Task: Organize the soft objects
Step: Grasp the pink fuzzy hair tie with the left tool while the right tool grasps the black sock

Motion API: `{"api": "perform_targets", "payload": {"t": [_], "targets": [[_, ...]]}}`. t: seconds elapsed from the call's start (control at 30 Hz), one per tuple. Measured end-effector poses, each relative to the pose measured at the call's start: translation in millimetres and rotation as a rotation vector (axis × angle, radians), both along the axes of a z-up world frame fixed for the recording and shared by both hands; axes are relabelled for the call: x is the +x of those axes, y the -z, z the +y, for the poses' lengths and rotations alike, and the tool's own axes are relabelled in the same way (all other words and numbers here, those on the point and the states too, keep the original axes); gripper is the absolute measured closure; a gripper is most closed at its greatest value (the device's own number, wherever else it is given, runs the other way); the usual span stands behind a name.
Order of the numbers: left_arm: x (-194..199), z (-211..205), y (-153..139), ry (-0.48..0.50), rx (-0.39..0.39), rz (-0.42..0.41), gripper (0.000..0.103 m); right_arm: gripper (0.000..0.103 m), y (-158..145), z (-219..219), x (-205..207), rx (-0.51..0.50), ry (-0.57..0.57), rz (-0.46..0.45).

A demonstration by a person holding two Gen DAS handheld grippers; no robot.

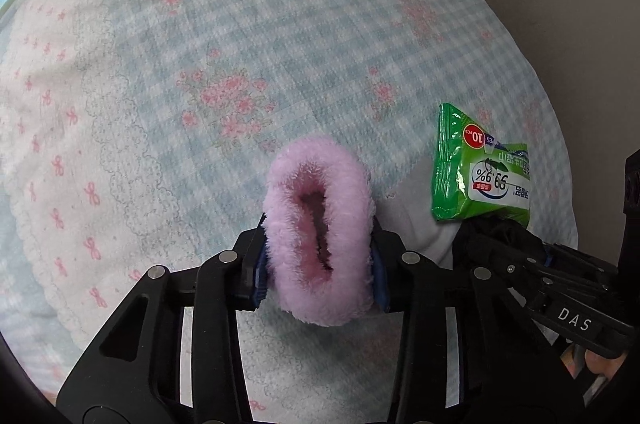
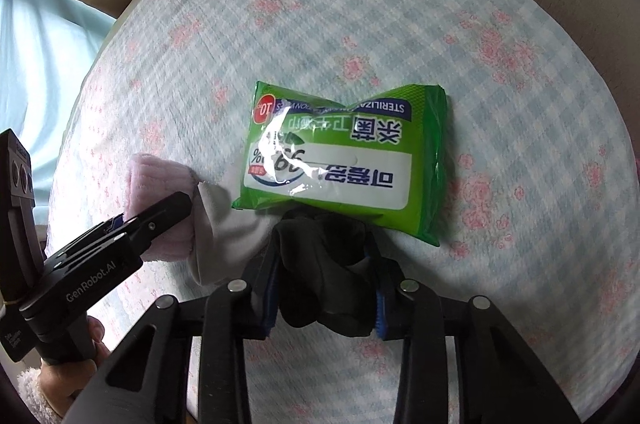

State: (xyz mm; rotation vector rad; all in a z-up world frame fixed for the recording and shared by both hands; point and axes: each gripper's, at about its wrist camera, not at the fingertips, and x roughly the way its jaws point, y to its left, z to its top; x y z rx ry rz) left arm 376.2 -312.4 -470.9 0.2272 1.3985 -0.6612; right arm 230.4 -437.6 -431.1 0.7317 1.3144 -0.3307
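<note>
Left wrist view: left claw (image 1: 320, 264) pinches a fluffy pink sock (image 1: 318, 232) (opening faces the camera), held above the checked floral bedspread (image 1: 240, 44). Right wrist view: right claw (image 2: 324, 292) clamps a bunched black cloth (image 2: 320, 264), touching the green wipes pack (image 2: 344, 160) lying on the bedspread.

The green wipes pack (image 2: 344, 160) reads "99.9%", "10 pcs" and "STERILIZA…". The left gripper (image 2: 160, 216) says "GenRobot.AI". The right gripper (image 1: 560, 304) says "DAS".

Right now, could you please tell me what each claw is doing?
Left claw: closed on the pink fuzzy sock.
Right claw: closed on the black cloth.
</note>
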Motion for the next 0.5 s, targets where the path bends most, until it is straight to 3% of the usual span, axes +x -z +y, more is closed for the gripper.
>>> {"api": "perform_targets", "payload": {"t": [0.17, 0.5], "targets": [[-4.7, 14.1, -9.0, -0.018, 0.006, -0.007, 0.07, 0.076, -10.0, 0.0, -8.1, 0.008, -0.002, -0.01], [-16.3, 36.4, -65.9, -0.054, -0.014, -0.062, 0.07, 0.083, -54.2, 5.1, -15.0, -0.01, -0.021, -0.072]]}}
